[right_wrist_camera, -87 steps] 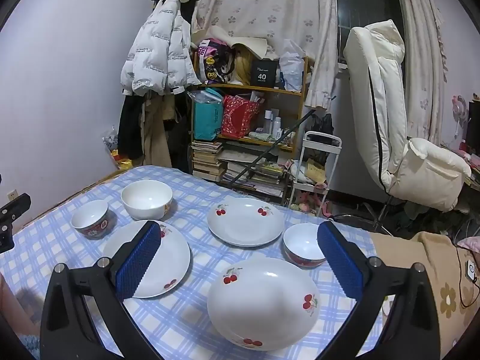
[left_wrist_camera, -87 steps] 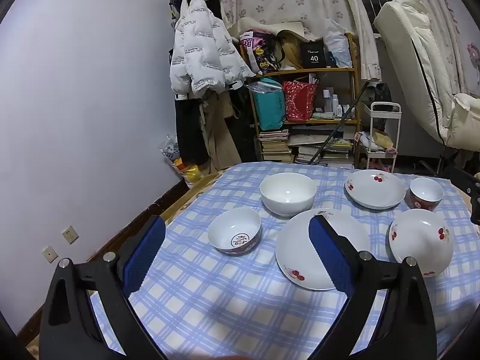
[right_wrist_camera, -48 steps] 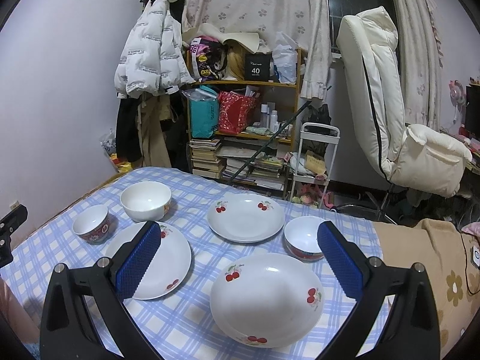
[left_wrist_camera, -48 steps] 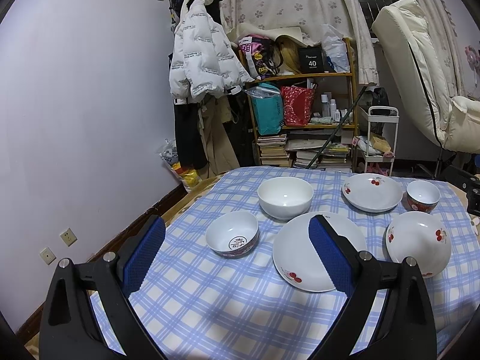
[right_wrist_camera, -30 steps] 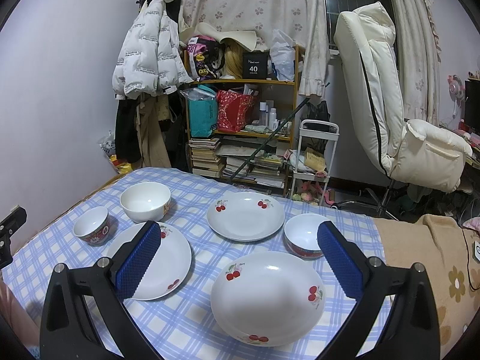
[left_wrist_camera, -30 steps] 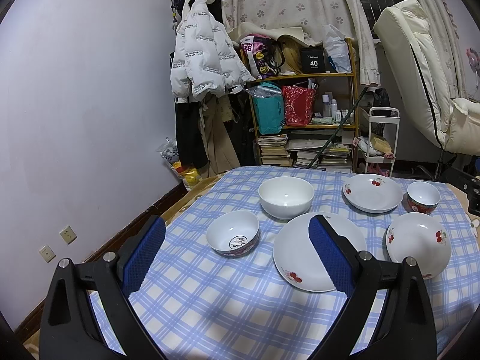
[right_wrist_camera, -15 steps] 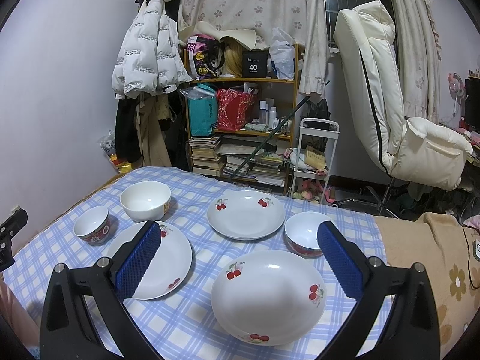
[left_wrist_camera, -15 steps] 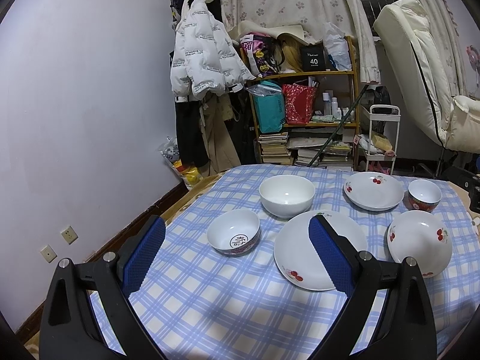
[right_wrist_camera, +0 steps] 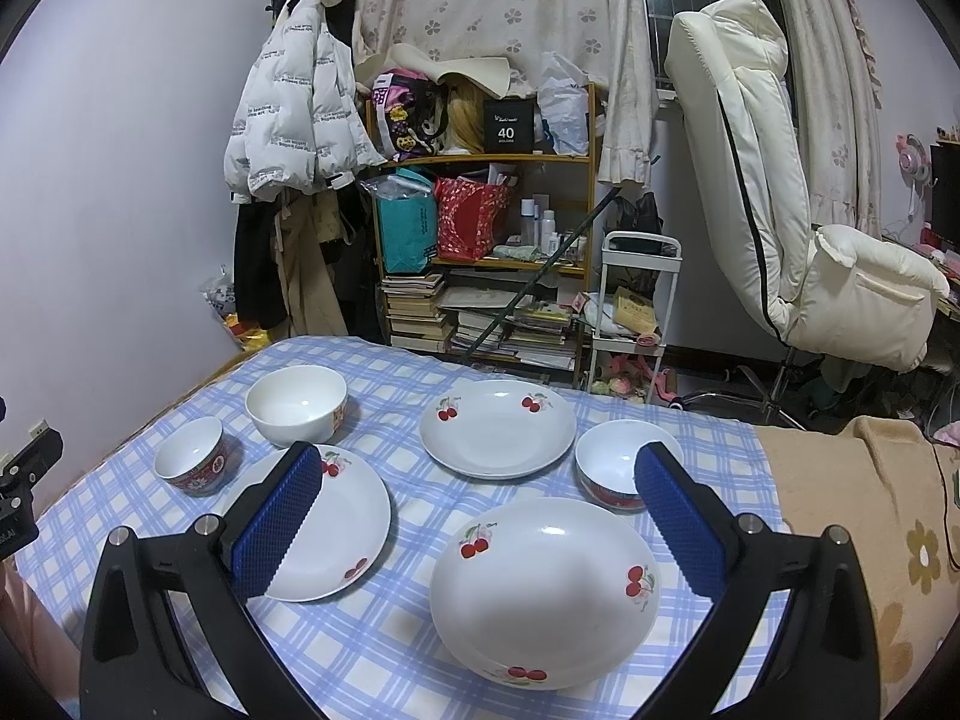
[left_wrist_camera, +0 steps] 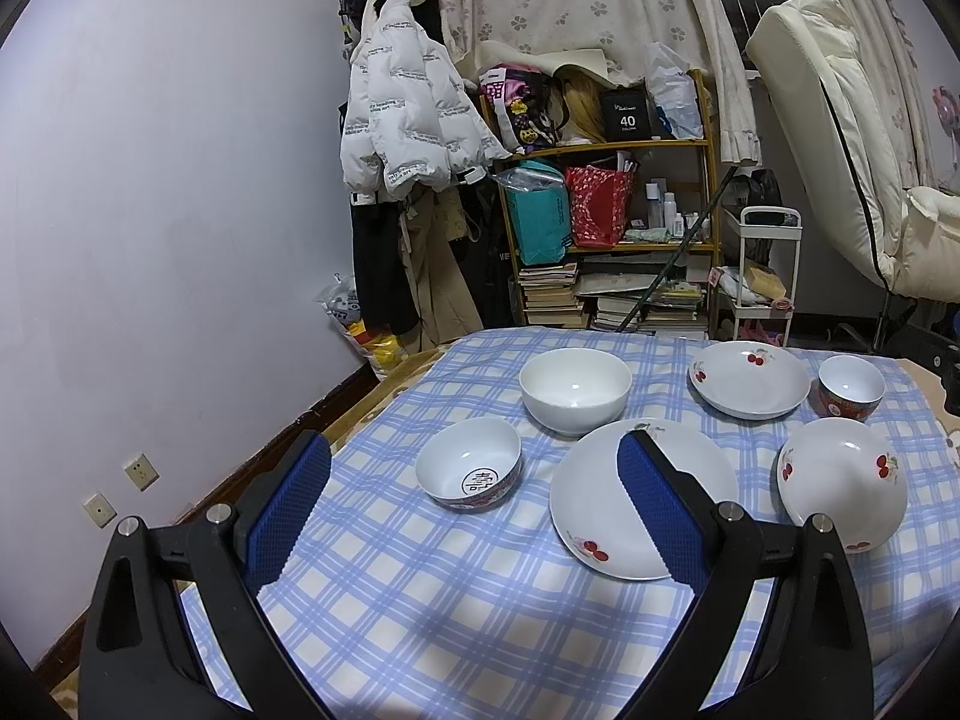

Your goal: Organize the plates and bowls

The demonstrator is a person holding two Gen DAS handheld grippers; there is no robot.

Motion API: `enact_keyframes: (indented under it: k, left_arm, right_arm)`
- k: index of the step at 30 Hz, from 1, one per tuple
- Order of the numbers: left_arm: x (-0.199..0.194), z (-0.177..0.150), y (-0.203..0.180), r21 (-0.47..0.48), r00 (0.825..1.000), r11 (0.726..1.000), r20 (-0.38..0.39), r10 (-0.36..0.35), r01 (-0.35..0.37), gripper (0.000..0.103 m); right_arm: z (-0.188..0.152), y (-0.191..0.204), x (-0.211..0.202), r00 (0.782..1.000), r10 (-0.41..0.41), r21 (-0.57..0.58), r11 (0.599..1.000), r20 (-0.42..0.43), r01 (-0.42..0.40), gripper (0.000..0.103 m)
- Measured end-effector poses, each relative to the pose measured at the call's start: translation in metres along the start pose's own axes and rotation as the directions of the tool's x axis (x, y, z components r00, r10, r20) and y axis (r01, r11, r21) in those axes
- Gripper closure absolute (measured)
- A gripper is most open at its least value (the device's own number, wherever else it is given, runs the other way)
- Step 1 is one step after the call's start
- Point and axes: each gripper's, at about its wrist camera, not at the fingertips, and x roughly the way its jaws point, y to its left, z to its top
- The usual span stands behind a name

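On the blue checked tablecloth stand three cherry-patterned plates and three bowls. In the left wrist view a small red-rimmed bowl sits just ahead of my open left gripper, with the large white bowl behind it and a flat plate to the right. In the right wrist view my open right gripper hovers above a deep cherry plate. Around it lie the flat plate, a far cherry plate, a small red bowl, the white bowl and the red-rimmed bowl.
A cluttered wooden shelf with books and bags stands behind the table beside a hanging white puffer jacket. A white trolley and a cream reclining chair are at the right. A beige blanket covers the table's right end.
Both grippers have only drifted slightly above the table, so the dishes shift a little in view. Nothing was grasped or moved.
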Motion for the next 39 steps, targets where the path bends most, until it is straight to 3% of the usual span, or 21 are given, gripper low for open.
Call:
enact_keyframes:
  k: [7,14,20,26,30,39]
  left_arm:
    - [0.002,-0.004,0.002,0.001,1.000,1.000,-0.007,0.002,-0.002,0.008]
    - [0.008,0.007,0.011,-0.037,0.996,0.999,-0.078,-0.030,0.028,0.008]
    - [0.016,0.029,0.012,-0.018,0.994,0.999,-0.108,-0.031,0.029,0.008]
    - [0.024,0.059,0.010,-0.006,0.995,0.999,-0.088,-0.039,0.038,0.008]
    - [0.040,0.069,0.010,-0.033,0.989,0.997,-0.126,-0.072,0.068,0.008]
    - [0.075,0.073,0.004,-0.046,0.977,0.997,-0.202,-0.074,0.066,0.008]
  right_arm:
    - [0.001,-0.003,0.001,1.000,0.000,0.003,1.000,-0.005,0.000,0.000]
    - [-0.001,0.001,0.002,1.000,-0.002,-0.001,1.000,-0.022,0.002,0.000]
    - [0.022,0.006,0.007,1.000,0.009,0.021,1.000,-0.005,-0.009,0.000]
    - [0.035,0.017,0.013,1.000,0.014,0.018,1.000,0.005,-0.014,0.000]
    - [0.042,0.020,0.022,1.000,0.020,0.010,1.000,-0.004,-0.020,0.000]
    - [0.067,0.027,0.048,0.999,0.042,0.019,0.999,-0.013,-0.042,0.000]
